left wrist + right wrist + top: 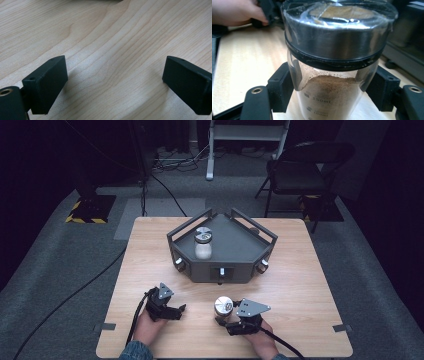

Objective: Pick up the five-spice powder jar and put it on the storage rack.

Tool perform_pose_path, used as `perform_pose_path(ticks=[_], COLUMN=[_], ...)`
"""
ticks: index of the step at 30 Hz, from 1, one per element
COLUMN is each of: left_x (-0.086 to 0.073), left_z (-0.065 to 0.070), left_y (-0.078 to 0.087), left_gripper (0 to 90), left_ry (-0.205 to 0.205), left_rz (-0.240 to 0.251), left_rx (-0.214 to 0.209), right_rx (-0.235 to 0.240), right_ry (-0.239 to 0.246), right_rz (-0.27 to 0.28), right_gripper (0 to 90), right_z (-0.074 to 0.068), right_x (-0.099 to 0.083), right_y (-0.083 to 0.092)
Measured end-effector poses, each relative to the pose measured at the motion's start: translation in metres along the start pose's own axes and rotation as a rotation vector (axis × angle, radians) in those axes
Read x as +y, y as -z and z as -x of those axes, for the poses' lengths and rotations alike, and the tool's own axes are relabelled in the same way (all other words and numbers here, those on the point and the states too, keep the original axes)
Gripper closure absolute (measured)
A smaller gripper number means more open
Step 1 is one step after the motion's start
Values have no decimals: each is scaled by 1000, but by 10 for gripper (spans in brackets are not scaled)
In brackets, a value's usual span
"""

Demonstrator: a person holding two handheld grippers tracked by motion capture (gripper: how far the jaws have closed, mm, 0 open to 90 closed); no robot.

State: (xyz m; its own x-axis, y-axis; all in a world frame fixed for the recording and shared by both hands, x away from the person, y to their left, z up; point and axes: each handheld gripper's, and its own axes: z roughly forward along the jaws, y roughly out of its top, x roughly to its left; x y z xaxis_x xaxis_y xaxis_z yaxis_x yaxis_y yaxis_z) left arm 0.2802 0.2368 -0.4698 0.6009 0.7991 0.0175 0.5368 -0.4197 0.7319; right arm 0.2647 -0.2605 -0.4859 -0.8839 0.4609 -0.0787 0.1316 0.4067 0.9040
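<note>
Bright, evenly lit table [150,250] amid dark surroundings (soft shadows), glare on the jar lid [337,37], blurred background.

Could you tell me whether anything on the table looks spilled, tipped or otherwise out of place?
Nothing stands out. One jar stands upright in the tray; the right gripper grips the other jar, upright and lidded. The left gripper is open over bare table.

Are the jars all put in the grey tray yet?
Not yet. One white-filled jar already stands in the grey tray. The right gripper is closed on the brown-powder jar, on the table outside the tray. The left gripper is open, holding nothing.
</note>
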Motion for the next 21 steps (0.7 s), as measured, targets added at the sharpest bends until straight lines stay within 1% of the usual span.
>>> perform_pose_path(ticks=[6, 12, 17, 21], left_x=[0, 1, 1, 1], left_z=[-1, -1, -1, -1], left_y=[0, -1, -1, -1], left_gripper=[57, 56, 56, 56], left_ry=[-2, -5, -6, -5], left_rz=[-1, -1, -2, -2], left_rx=[-2, -3, -3, -3], right_rx=[-77, -150, -199, -221], right_ry=[-23, -61, -92, -126], right_rz=[-1, -18, -16, -8], right_gripper=[302, 302, 301, 302], right_z=[9, 18, 25, 30], right_x=[-5, -12, -16, -19], right_y=[16, 29, 41, 49])
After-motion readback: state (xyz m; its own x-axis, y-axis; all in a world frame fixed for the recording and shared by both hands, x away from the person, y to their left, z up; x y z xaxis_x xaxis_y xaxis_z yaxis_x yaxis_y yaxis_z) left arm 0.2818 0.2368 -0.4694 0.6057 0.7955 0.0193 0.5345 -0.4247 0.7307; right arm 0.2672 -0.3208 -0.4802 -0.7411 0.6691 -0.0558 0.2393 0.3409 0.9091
